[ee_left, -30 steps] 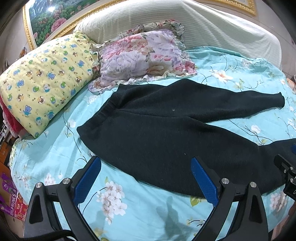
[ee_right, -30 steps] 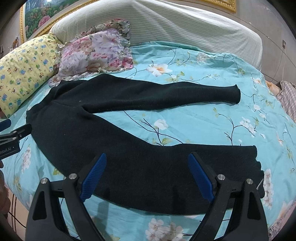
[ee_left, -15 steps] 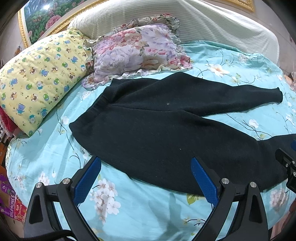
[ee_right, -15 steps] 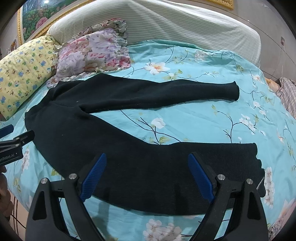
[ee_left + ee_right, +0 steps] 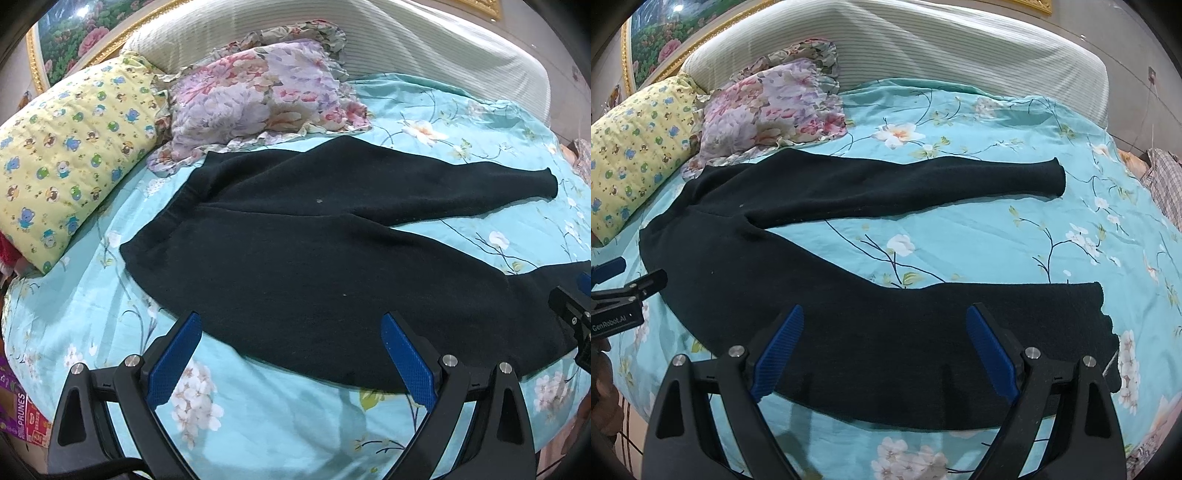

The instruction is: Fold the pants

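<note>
Black pants [image 5: 295, 258] [image 5: 812, 280] lie spread flat on a turquoise flowered bedsheet [image 5: 258, 417] [image 5: 960, 236], waistband to the left, the two legs splayed apart toward the right. My left gripper [image 5: 290, 347] hovers open above the near edge of the seat and upper near leg. My right gripper [image 5: 884, 339] is open above the near leg, with its cuff [image 5: 1102, 314] to the right. Neither touches the cloth. Each gripper shows at the edge of the other's view.
A yellow cartoon-print pillow [image 5: 62, 162] and a floral ruffled pillow [image 5: 258, 99] lie at the head, against a striped white headboard [image 5: 923, 48]. A gold-framed flower painting [image 5: 74, 33] hangs behind. A cardboard box [image 5: 22, 417] sits beside the bed at left; plaid cloth [image 5: 1163, 177] at right.
Both views have shifted slightly, with the pants sitting a little lower and left in frame. Both grippers stay open and the pants lie as before.
</note>
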Demonstrator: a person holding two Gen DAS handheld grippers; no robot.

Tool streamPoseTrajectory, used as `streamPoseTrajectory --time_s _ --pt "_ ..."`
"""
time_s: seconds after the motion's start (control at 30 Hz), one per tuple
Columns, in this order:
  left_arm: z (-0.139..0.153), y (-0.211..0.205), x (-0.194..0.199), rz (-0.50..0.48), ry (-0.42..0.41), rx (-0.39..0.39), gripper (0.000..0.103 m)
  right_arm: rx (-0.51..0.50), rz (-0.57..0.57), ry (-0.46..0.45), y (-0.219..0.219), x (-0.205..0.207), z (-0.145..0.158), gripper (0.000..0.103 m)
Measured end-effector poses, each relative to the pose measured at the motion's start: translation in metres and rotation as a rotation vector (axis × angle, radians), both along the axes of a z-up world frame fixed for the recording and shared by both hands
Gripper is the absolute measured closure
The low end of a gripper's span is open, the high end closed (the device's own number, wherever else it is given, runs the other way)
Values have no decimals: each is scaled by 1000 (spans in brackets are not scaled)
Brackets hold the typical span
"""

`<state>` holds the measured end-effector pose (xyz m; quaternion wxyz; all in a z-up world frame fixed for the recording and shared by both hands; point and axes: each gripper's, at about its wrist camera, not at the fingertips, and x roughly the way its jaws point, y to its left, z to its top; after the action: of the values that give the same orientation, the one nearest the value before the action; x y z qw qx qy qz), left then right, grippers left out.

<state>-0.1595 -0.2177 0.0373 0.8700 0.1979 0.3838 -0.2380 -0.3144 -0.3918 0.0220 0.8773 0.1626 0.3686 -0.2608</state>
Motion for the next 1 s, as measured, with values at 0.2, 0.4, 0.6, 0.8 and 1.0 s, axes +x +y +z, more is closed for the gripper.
streamPoseTrajectory --time_s 0.2,0.4,0.6,0.8,1.0 --pt "-3 -13 3 -41 13 5 5 12 -17 -1 -11 -2 -2 13" --pt "-5 -28 8 -88 24 12 5 27 -38 -2 -24 -5 -4 13" --pt "-4 -41 20 -142 55 -15 5 48 -54 -19 -42 -9 0 13" --pt "3 -72 41 -289 84 -46 5 107 -68 -64 -83 -12 10 13" --pt "10 -124 74 -444 81 -29 5 174 -108 -71 -143 -8 18 13"
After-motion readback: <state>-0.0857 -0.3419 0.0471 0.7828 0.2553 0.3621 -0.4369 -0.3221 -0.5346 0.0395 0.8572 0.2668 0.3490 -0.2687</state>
